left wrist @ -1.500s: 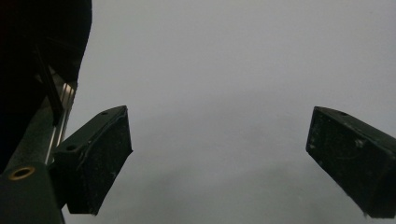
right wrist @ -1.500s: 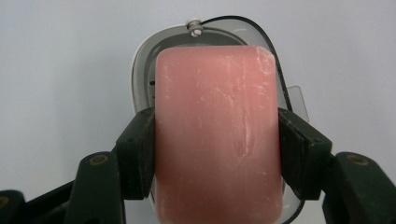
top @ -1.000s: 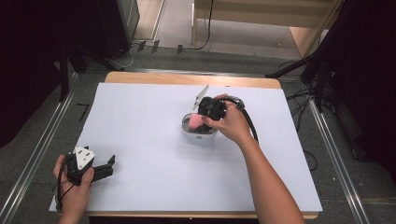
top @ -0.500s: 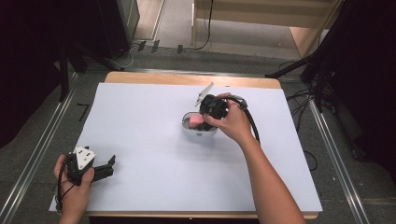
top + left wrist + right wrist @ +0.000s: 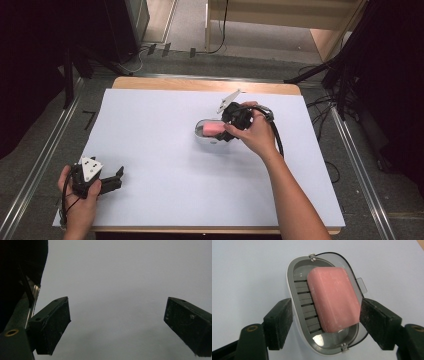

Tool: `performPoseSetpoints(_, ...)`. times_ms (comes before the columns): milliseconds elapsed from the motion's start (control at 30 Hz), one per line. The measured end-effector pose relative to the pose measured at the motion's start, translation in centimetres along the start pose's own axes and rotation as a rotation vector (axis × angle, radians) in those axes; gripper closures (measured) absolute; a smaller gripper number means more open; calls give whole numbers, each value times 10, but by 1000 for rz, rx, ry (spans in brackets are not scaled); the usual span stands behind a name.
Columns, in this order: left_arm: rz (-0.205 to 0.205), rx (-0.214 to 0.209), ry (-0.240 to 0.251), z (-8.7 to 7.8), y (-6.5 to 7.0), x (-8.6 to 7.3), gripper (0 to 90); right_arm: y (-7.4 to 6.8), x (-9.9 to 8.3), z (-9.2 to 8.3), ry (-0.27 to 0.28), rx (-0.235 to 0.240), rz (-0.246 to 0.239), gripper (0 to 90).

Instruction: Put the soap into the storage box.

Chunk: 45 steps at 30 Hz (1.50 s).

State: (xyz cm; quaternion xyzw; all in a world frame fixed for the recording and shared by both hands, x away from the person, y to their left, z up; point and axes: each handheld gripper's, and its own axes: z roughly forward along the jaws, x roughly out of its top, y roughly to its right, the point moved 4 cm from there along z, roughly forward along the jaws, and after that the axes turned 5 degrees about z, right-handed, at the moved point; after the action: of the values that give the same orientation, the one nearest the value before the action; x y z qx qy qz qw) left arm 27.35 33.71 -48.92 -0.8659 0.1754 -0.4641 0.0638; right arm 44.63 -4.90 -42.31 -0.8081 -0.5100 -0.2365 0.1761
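soap bar: pink bar [image 5: 333, 299] is seen lying in the soap dish [image 5: 298, 297], tilted, its right side propped on the dish's right rim; grey slats are left exposed on the left of the tray. In the high view the soap bar [image 5: 214, 128] is placed right of table centre, toward the far edge.
soap dish: grey oval tray with a clear hinged lid [image 5: 359, 285] laid open beneath it on the right; set directly on the white table sheet [image 5: 160, 150].
right gripper: [image 5: 325, 320] is held over the dish, jaws straddling it. Jaws have just been opening; they are parted partway. Right pad is seen at the soap's edge, contact cannot be told; left pad is clear of the soap, just outside the dish rim. Nothing is gripped. In the high view it [image 5: 231, 120] is held in the right hand [image 5: 256, 134].
left gripper: [image 5: 117, 322] jaws are spread wide, nothing between them, plain sheet beneath. In the high view it [image 5: 107, 181] is held at the near left corner, well apart from the dish.
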Motion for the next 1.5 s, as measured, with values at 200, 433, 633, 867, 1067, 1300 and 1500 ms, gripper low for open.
performPoseSetpoints(200,-1,0,-1,0,0,0,73,-3,-13,-6,26,-11,42,191)
performPoseSetpoints(433,-1,1,-1,0,0,0,73,-6,-27,-11,42,-34,107,136)
performPoseSetpoints(633,-1,3,-2,0,0,0,73,-9,-39,-14,57,-69,160,127)
performPoseSetpoints(867,1,4,-1,0,0,0,73,-13,-53,-14,58,-96,196,0)
performPoseSetpoints(1067,3,4,-4,0,0,0,73,-14,-66,-16,91,-118,227,0)
performPoseSetpoints(1300,2,6,-3,0,1,0,73,-14,-79,-21,112,-122,259,0)
performPoseSetpoints(1500,4,7,-4,0,1,0,73,-14,-89,-23,122,-130,280,0)
